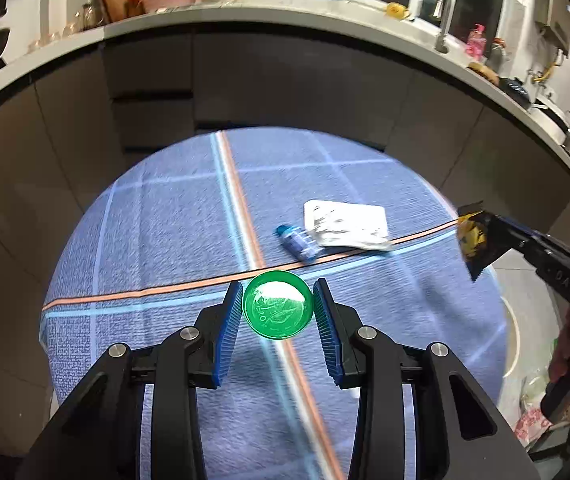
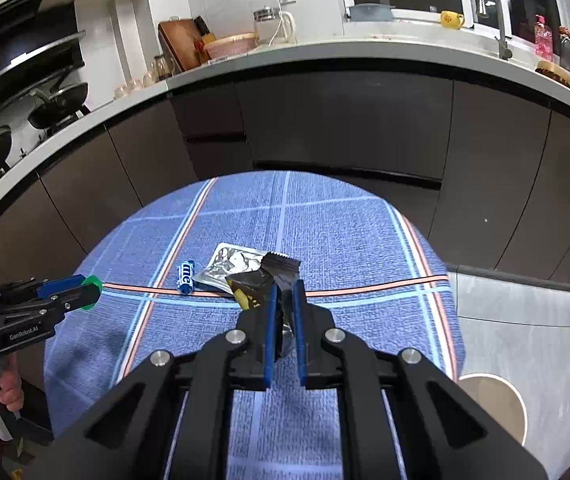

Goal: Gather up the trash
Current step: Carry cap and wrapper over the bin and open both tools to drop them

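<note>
1. "GenRobot.AI" is read in white on the side of the left gripper (image 2: pixel 85 286), seen in the right wrist view; raised lettering on the green bottle cap (image 1: pixel 277 305) is too blurred to be read.
2. The green bottle cap is clamped between the blue pads of the left gripper (image 1: pixel 277 305) and is held above the blue plaid tablecloth (image 1: pixel 157 208).
3. A black and yellow snack wrapper (image 2: pixel 263 280) is pinched between the nearly closed fingers of the right gripper (image 2: pixel 284 292).
4. A small blue tube (image 2: pixel 186 276) marked "me" and a crumpled silver foil packet (image 2: pixel 231 262) are left lying on the cloth, touching each other.
5. Dark cabinet fronts (image 2: pixel 345 120) are seen beyond the table, under a pale countertop (image 2: pixel 325 50) on which a yellow mug (image 2: pixel 451 19), a pink bowl (image 2: pixel 231 45) and a faucet (image 2: pixel 493 8) are set.
</note>
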